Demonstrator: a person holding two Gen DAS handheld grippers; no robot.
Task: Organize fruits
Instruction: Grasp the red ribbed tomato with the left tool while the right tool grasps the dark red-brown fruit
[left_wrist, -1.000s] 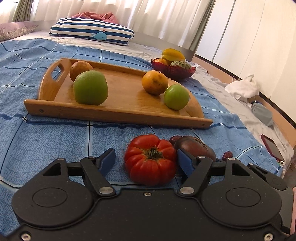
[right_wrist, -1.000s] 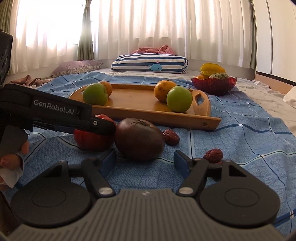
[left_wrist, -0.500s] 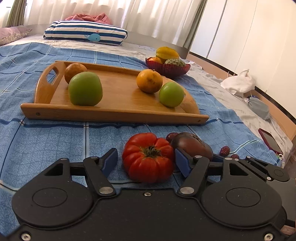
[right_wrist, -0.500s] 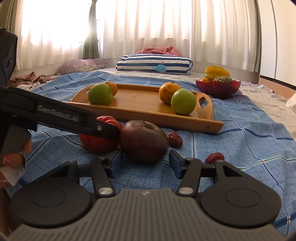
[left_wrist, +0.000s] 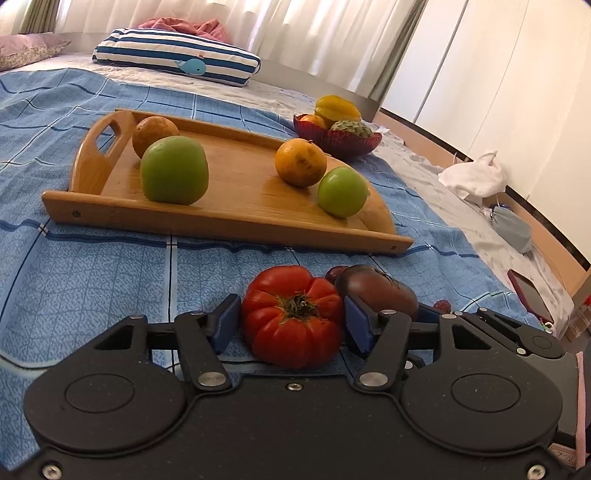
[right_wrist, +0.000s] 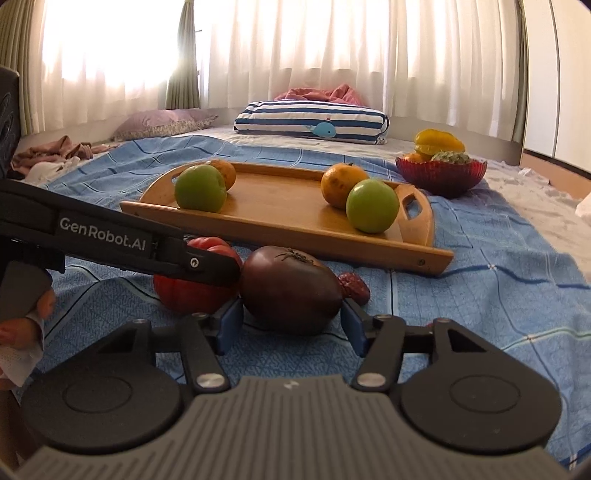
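Note:
My left gripper (left_wrist: 291, 321) has closed on a ribbed red tomato (left_wrist: 293, 317) lying on the blue bedspread; its blue pads touch both sides. My right gripper (right_wrist: 291, 321) has closed on a dark purple tomato (right_wrist: 291, 290) right beside it; the pads touch its sides. The purple tomato (left_wrist: 380, 291) shows to the right in the left wrist view, the red tomato (right_wrist: 195, 291) partly behind the left gripper's arm in the right wrist view. A wooden tray (left_wrist: 236, 206) beyond holds two green fruits (left_wrist: 173, 170) and two oranges (left_wrist: 301, 162).
A red bowl (right_wrist: 439, 173) of fruit stands behind the tray's right end. Small red dates (right_wrist: 354, 286) lie by the purple tomato. A striped pillow (right_wrist: 314, 122) lies at the back. A phone (left_wrist: 528, 295) and white cloth (left_wrist: 476, 177) lie at the right.
Both grippers moved forward around their tomatoes and their fingers closed in until the pads met the fruit. The tomatoes have not lifted.

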